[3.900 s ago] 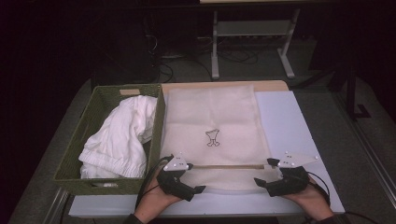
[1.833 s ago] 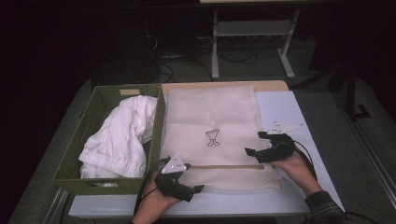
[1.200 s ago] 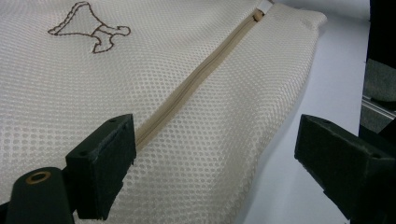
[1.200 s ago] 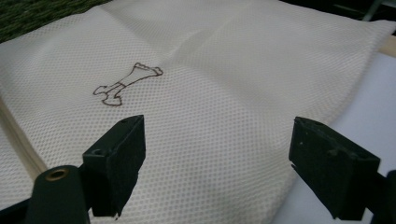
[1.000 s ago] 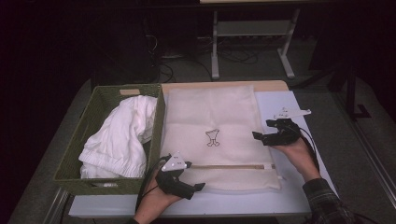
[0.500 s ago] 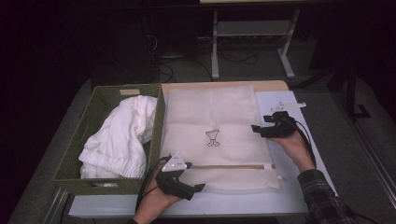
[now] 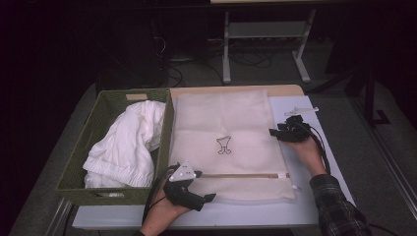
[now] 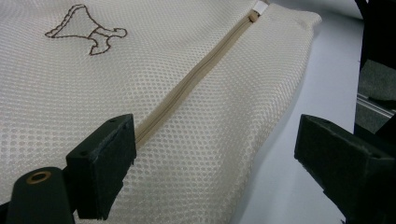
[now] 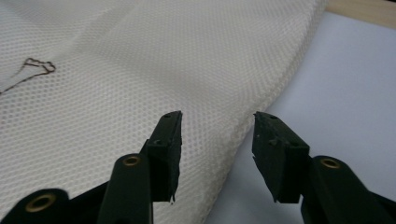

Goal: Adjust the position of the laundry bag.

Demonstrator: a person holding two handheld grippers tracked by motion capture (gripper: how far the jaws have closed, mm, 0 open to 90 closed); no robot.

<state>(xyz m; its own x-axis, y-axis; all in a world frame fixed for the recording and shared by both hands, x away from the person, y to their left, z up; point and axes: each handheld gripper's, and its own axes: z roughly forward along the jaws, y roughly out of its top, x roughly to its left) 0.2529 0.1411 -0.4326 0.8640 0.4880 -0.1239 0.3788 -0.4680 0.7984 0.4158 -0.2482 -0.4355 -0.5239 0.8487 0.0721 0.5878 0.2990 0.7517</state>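
A cream mesh laundry bag (image 7: 226, 132) lies flat on the table, with a small brown embroidered figure (image 7: 223, 145) and a tan zipper (image 7: 241, 175) near its front edge. My left gripper (image 7: 209, 198) rests open at the bag's front left corner; its jaws straddle the zipper (image 8: 187, 88) end and the bag's edge. My right gripper (image 7: 272, 132) is open at the bag's right edge, about halfway up, with the mesh hem (image 9: 252, 116) lying between its jaws. Neither holds anything.
A green woven basket (image 7: 88, 147) with white cloth (image 7: 129, 142) stands left of the bag. A white sheet (image 7: 314, 162) covers the table to the right. A small white tag (image 7: 301, 111) lies behind the right gripper. Beyond the table stands a metal frame (image 7: 265, 34).
My right gripper has travelled from the bag's front right corner along the right edge to about halfway up. The left gripper has stayed at the front left corner.
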